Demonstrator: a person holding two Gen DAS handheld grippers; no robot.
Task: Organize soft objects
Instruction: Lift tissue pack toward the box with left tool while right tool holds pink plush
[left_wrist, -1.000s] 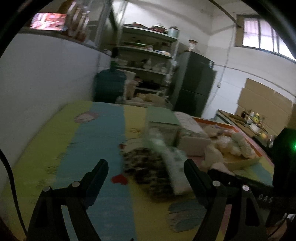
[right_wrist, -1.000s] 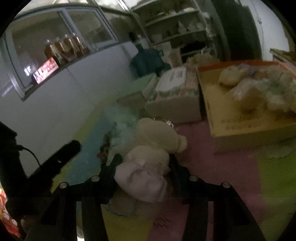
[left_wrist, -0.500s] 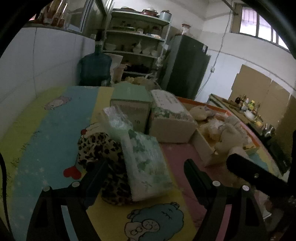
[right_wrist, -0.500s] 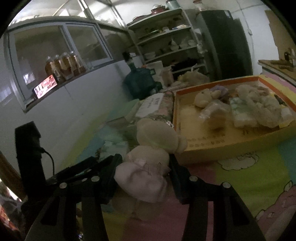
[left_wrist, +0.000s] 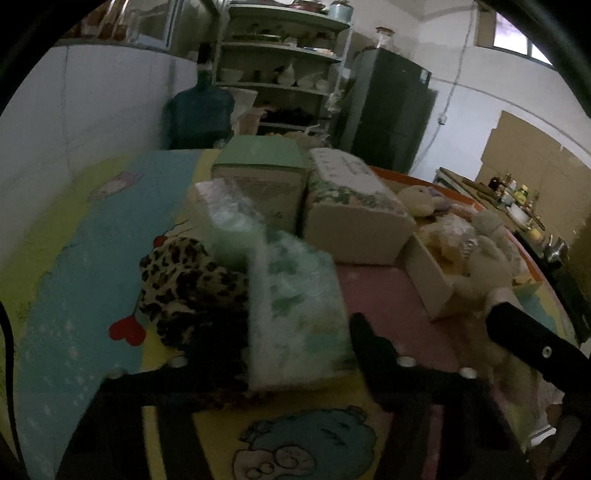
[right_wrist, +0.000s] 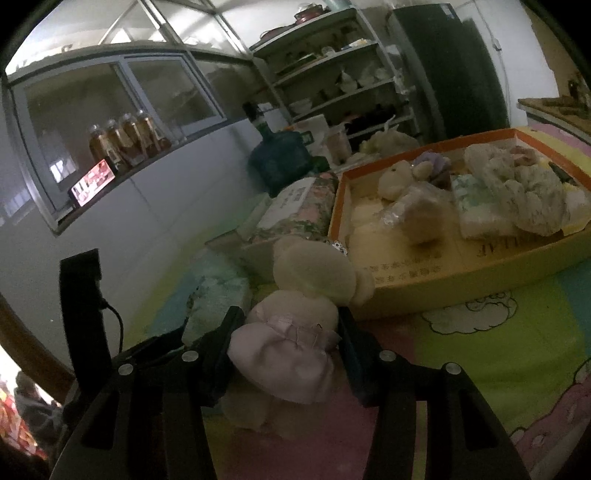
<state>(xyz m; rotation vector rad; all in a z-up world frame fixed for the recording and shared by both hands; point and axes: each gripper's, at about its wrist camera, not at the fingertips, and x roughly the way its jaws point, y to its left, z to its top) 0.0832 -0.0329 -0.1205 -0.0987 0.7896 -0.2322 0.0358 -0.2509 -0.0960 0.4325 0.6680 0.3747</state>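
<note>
On the left of the desk (left_wrist: 66, 280), with its bright cartoon cover, lies a leopard-print soft thing (left_wrist: 184, 284). Just beside it is a soft pack of tissues with green leaves (left_wrist: 295, 321). The left tool (left_wrist: 299, 354) has this pack between its two black fingers, and its jaws are closing on it. The picture is blurry here, so it looks like the fingers touch the pack, but that is hard to be sure of. Behind the pack stand a green box (left_wrist: 258, 177) and a flowery tissue box (left_wrist: 351, 206).

Further right, the right tool (right_wrist: 288, 347) is gripping a cream teddy bear in a pink dress (right_wrist: 295, 325). Its fingers press on both sides of the bear's body. The bear's head points toward the orange cardboard tray (right_wrist: 461, 273), which is near the bear. In the tray lie another small teddy (right_wrist: 399, 177), a pack of tissues (right_wrist: 476, 206) and a pale cloth (right_wrist: 517, 184).
</note>
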